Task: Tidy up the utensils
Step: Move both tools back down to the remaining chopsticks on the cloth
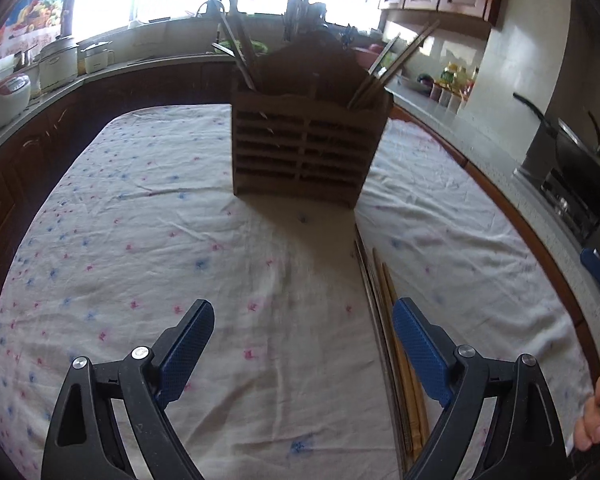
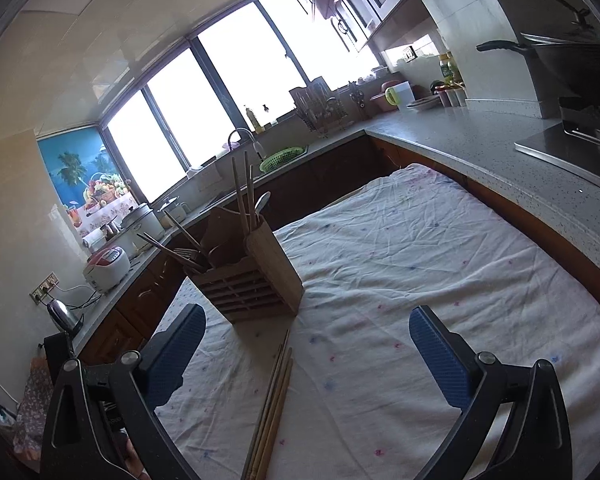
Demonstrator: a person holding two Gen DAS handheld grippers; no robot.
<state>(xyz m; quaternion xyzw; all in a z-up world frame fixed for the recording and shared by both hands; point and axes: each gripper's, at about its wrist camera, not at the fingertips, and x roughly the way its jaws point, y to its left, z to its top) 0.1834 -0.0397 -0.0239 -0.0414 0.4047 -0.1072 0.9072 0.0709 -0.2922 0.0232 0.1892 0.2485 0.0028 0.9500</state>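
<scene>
Chopsticks [image 2: 274, 404] are the thing I'm looking at right now, a loose bundle of long thin sticks lying flat on the tablecloth [image 2: 400, 264], some pale bamboo colour and at least one darker, all lined up roughly parallel with the tips pointing toward the far side. From my left wrist view the same bundle [image 1: 384, 320] runs right alongside the inner face of the right-hand blue pad, and I can't tell if it's touching. My left gripper [image 1: 304, 340] has its fingers spread wide with nothing between them, just cloth. My right gripper [image 2: 308, 354] is spread wide too, and the sticks lie on the cloth in the gap between its fingers, closer to the left one, not grasped. Further out sits the wooden utensil holder [image 1: 304, 148], a slatted box with a taller shaped back panel, standing upright on the cloth just beyond the far tips of the sticks. In the right wrist view the holder [image 2: 252, 284] already has stuff in it: a few sticks leaning out left, some upright ones and what looks like a spoon in the right compartment. Cloth is white, wrinkly, with small pink and blue prints. Grey counter [image 2: 480, 140] wraps round the far and right sides, with a rice cooker [image 2: 107, 268] off to the left.
</scene>
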